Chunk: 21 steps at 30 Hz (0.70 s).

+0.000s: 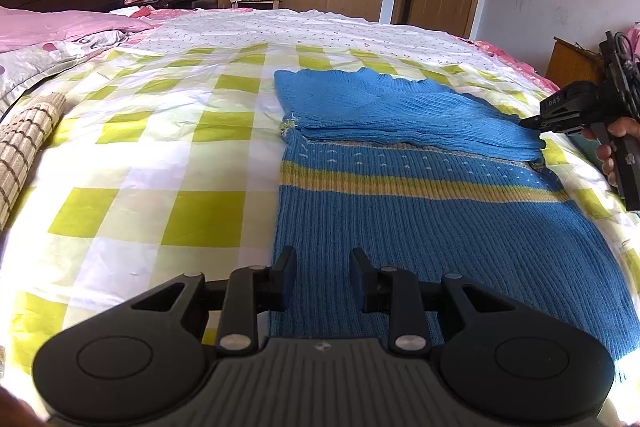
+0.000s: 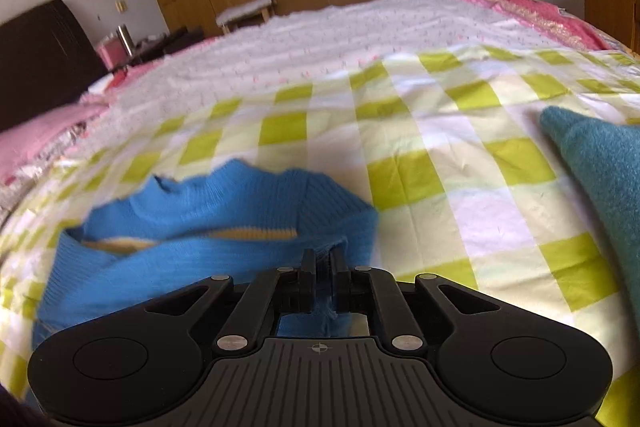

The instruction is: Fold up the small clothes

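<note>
Sweater [image 1: 420, 195], blue knit with a yellow stripe, fills the left wrist view's centre right on the checked bedspread [image 1: 160, 155]; left gripper [image 1: 322, 277] hangs part-open, empty. "DAS" marks the right gripper [image 1: 534, 125] at right edge. Right wrist view, blurred: right gripper [image 2: 324, 267] pinches sweater [image 2: 224, 211] fabric, teal cloth [image 2: 600, 163] right.

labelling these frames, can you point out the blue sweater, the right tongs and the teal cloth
blue sweater [image 1: 420, 219]: left wrist view, on its ribbed lower body below the yellow stripe
right tongs [image 2: 320, 259]: right wrist view, between the tips, pinching sweater fabric
teal cloth [image 2: 600, 163]: right wrist view, on its fuzzy surface
</note>
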Available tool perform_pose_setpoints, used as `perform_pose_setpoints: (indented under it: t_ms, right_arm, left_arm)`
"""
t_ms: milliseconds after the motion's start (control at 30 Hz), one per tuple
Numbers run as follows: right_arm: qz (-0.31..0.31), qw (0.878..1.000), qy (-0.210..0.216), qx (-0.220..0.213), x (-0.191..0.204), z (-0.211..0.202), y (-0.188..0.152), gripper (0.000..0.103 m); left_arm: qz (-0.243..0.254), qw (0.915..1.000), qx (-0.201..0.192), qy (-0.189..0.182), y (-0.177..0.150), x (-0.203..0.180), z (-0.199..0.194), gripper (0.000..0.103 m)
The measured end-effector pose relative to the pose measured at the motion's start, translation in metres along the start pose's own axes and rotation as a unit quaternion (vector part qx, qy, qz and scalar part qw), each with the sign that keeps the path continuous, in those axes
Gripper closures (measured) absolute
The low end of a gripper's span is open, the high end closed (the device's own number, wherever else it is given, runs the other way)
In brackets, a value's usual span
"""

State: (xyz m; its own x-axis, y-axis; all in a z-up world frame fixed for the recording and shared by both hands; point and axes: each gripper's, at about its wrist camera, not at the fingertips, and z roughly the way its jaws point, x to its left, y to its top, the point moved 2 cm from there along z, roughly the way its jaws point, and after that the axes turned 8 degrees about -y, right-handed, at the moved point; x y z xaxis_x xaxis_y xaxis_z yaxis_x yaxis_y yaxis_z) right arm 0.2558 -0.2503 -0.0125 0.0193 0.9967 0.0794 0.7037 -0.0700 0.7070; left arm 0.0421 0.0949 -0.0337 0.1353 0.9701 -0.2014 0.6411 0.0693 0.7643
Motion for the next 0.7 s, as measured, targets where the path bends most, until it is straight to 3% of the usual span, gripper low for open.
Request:
perform_pose_setpoints:
  t_ms: [33, 200, 400, 700]
  right_arm:
    - [0.003, 1.0, 0.004, -0.006, -0.002, -0.006, -0.003, 0.087]
    - [-0.001, 0.999, 0.036, -0.014, -0.017, -0.061, -0.022, 0.084]
    - [-0.051, 0.994, 0.084, 0.045, -0.022, -0.129, -0.092, 0.076]
    - [-0.063, 0.988, 0.075, 0.116, -0.033, -0.152, -0.168, 0.068]
  left_arm:
    - [0.0, 1.0, -0.002, 0.004, 0.0, 0.001, -0.003, 0.068]
    - [-0.01, 0.9999, 0.008, 0.006, -0.002, 0.006, -0.022, 0.068]
    - [0.003, 0.9984, 0.056, 0.001, -0.018, 0.001, -0.039, 0.067]
    - [-0.008, 0.9962, 0.087, 0.001, -0.035, 0.005, -0.042, 0.063]
